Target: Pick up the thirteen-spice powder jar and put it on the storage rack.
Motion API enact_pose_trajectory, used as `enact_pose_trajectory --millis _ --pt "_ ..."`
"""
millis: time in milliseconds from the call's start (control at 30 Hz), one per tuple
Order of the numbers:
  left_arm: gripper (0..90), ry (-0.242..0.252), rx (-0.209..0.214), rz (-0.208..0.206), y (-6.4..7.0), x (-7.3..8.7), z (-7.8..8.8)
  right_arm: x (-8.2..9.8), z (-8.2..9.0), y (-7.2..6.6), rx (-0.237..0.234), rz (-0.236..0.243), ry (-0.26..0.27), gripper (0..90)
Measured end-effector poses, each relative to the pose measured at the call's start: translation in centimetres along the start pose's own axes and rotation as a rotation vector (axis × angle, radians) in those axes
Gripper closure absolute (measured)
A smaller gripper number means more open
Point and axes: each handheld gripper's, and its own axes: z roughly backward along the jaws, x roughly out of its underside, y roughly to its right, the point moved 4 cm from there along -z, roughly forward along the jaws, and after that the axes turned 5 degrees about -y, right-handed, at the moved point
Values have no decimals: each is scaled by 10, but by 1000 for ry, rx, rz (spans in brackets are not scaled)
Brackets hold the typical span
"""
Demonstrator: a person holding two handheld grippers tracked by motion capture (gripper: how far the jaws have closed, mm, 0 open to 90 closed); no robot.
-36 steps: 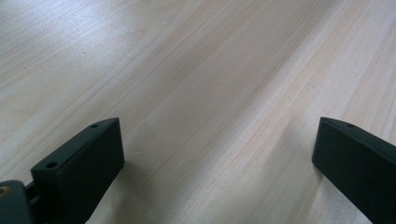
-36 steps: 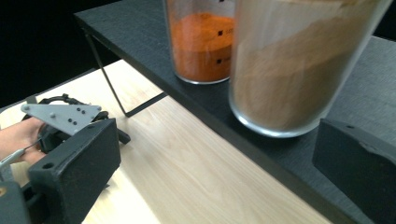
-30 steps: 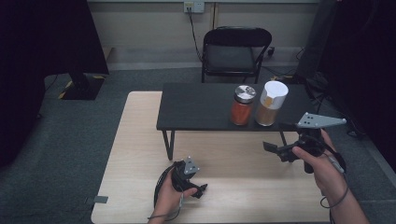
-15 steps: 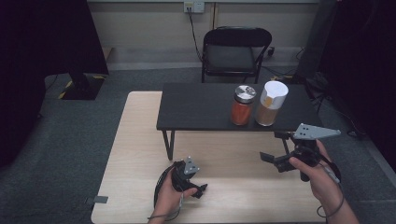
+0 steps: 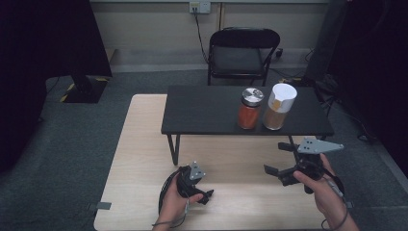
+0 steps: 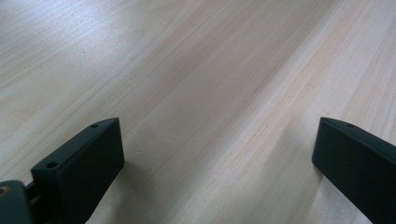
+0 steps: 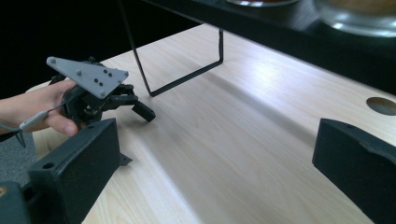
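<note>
The left claw [image 5: 204, 195] rested released on the counter [image 5: 144, 144], idle. The right claw [image 5: 280, 159] hovered released, empty, probably readying for the white-lidded jar [image 5: 279, 107].

Two upright jars [image 5: 262, 108] on black shelf [image 5: 202, 113]

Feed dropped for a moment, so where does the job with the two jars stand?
Nothing looks done: the red spice jar and the white-capped jar stand on the black shelf, untouched. Right hand-held gripper is open, short of them; left hand-held gripper is open, low over the wooden table. Grasping remains.
</note>
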Motion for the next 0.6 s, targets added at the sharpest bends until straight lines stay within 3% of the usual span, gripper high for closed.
enact_pose_trajectory --millis 200,300,600 --pt "16 0 0 0 0 0 0 12 -10 1 -8 40 3 1" --pt "16 0 0 0 0 0 0 18 -14 -2 -17 13 -8 1" --pt "16 0 0 0 0 0 0 35 -25 -1 -39 6 -22 2"
